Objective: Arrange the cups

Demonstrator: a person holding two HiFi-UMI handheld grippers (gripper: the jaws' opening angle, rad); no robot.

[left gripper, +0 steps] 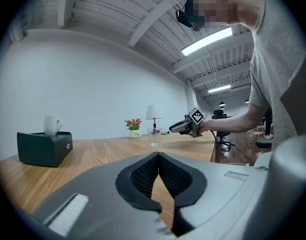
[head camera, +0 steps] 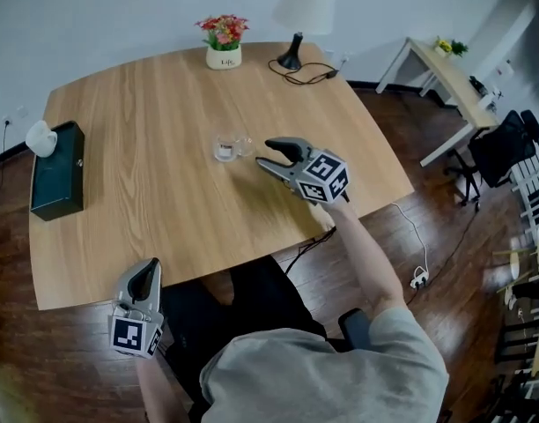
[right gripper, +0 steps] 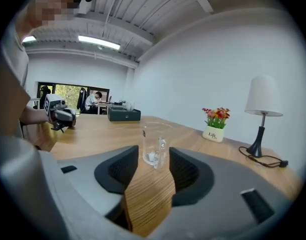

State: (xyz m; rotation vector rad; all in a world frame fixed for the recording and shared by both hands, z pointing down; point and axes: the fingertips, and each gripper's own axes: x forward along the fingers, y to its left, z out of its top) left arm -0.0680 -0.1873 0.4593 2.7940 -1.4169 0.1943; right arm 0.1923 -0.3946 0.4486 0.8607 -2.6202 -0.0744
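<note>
Left: a white mug (head camera: 40, 137) is sitting on a black box (head camera: 56, 181). The left gripper (head camera: 151, 268) is hovering at the table (head camera: 164, 227) edge, clenched and empty. Centre: the glass cup (head camera: 231, 149) is standing upright, with a flowerpot (head camera: 224, 44) behind it. Right: the right gripper (head camera: 263, 152) is gaping, released, just beside the cup with nothing intervening. A lamp (head camera: 298, 20) is standing beyond.

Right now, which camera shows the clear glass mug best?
The right gripper view: the clear glass mug stands close, centred, handle visible. The head view shows it small from above; the left gripper view, tiny and distant.
</note>
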